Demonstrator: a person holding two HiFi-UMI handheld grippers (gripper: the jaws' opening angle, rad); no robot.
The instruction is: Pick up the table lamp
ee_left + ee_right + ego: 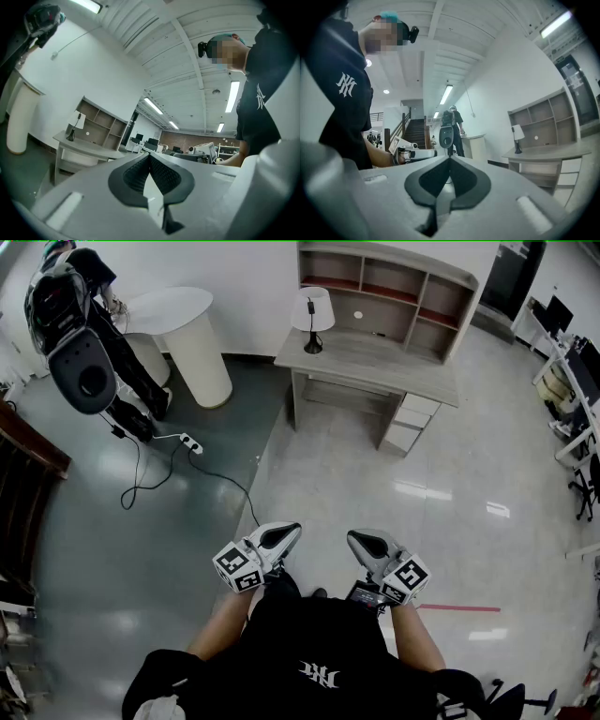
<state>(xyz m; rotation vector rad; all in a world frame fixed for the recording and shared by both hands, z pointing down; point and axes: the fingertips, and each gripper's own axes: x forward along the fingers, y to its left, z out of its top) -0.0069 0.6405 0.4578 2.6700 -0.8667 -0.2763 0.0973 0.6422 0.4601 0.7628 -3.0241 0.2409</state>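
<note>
1. Shirt [309, 652] fills the bottom of the head view, and both grippers are held out level just ahead of it, side by side, over bare floor [375, 484].
2. Left gripper [289, 532]: its own view shows the ribbed pads meeting at the tip, jaws pressed together with nothing between them.
3. Right gripper [354, 536]: the same, jaws together and empty.
4. Lamp [312, 315] stands upright on the left end of the desk [375, 362], white shade over a thin dark stem and a dark base, in front of the shelf [394, 287]. It is well apart from both grippers, with a wide stretch of glossy floor between. Both gripper views show it small and far off.
5. Step in hand, as I judge it: the very start. Neither gripper is near the lamp, so the approach is all to do.
6. Next move likely calls for walking up to the desk's left end, then spreading the jaws of one gripper before reaching in.
7. Grip point: the stem below the shade looks the best fit for two narrow jaws. The shade looks too wide and too soft.
8. Watch the base — a lift that is off-centre could tip the lamp.
9. Off the route to the left lie a power strip [190, 442], a round table [178, 310] and a person [141, 381]. None of them seems to block the way.
</note>
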